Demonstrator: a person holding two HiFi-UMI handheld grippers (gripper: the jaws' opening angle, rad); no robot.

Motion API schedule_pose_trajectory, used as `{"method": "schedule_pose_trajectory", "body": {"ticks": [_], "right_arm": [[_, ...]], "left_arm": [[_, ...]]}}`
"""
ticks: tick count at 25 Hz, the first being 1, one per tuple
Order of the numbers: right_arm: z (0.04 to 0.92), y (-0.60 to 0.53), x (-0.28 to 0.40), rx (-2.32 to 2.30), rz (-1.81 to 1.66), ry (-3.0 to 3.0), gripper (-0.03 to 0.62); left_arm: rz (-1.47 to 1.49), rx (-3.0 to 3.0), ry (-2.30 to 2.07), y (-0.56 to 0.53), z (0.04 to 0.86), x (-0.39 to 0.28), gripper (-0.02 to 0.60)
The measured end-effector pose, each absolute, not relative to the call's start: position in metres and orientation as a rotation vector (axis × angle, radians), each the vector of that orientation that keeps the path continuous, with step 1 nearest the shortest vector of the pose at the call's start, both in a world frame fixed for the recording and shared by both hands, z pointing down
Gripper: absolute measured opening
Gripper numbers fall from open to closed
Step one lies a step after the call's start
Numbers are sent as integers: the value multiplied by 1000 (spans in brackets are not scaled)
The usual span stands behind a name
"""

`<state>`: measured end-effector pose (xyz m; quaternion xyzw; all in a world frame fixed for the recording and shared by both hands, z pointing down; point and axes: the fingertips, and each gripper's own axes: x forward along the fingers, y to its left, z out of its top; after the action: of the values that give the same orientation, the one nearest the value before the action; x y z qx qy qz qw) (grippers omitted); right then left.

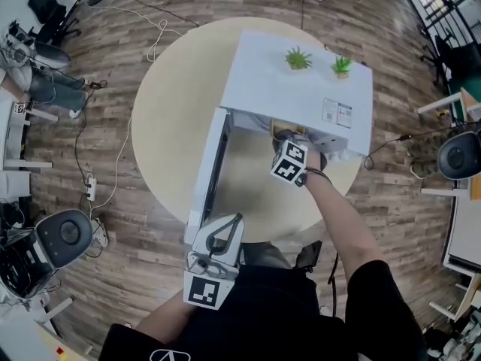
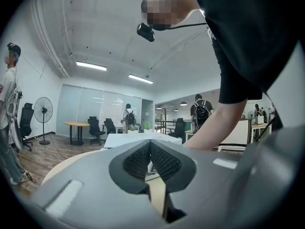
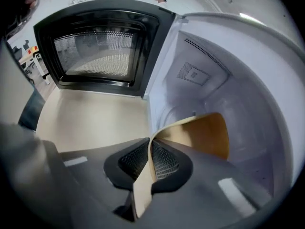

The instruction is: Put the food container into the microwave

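Observation:
A white microwave stands on a round beige table with its door swung open to the left. My right gripper reaches into the opening, its tips hidden there. In the right gripper view, the right gripper is shut on the rim of a brown paper food container. The container hangs inside the white cavity, and the door's mesh window is to the left. My left gripper sits near the table's front edge below the door. The left gripper is shut on nothing.
Two small potted plants stand on top of the microwave. Cables and black chairs lie on the wood floor around the table. A person stands at the left in the left gripper view.

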<state>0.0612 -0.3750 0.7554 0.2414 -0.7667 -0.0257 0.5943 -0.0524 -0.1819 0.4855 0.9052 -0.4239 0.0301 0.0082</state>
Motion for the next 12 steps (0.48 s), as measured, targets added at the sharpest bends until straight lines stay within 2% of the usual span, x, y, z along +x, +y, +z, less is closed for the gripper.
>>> {"method": "schedule_pose_trajectory", "body": {"ticks": [12], "right_arm": [[761,-408,57,624,-106,-1750,25]], "left_arm": [[107,2816,-1318,-182,494,-54,0]]}}
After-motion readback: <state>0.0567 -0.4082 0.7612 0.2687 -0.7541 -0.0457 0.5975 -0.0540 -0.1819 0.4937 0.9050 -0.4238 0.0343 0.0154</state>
